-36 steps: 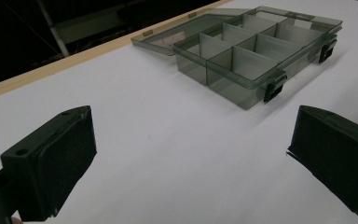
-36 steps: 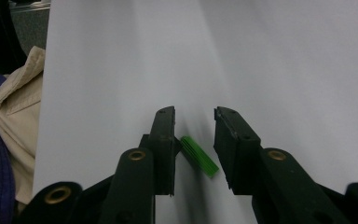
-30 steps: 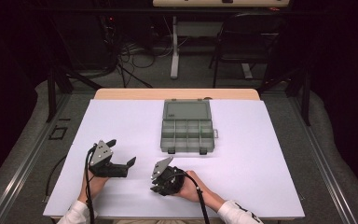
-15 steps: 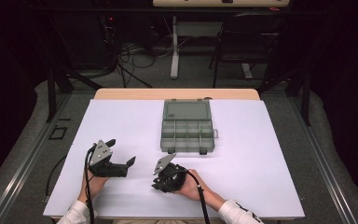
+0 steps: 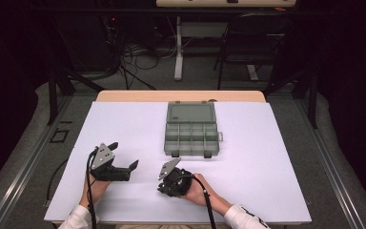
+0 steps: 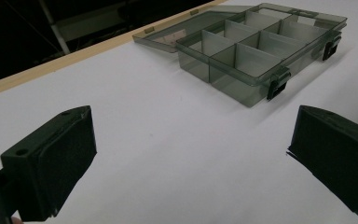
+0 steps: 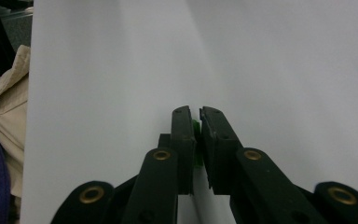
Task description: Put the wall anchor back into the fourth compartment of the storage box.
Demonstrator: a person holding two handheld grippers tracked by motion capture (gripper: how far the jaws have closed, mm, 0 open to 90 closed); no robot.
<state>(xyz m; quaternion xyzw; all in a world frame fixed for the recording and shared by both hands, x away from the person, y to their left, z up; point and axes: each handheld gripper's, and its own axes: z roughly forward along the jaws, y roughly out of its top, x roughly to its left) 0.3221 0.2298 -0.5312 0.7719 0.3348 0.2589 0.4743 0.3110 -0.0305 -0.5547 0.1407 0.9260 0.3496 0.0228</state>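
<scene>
Right tool (image 7: 196,122) just closed, pinching small green piece (image 7: 196,135) | left tool (image 6: 186,154) gaping | organizer box (image 5: 191,135) lid open, visible compartments empty | green visible in right gripper view

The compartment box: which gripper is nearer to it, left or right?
Right. The right gripper sits just below the compartment box, near its front left corner; the left gripper lies farther off to the left.

The small green piece (image 7: 196,133) is mostly hidden between the right gripper (image 7: 196,114) jaws; its shape is unclear.
</scene>
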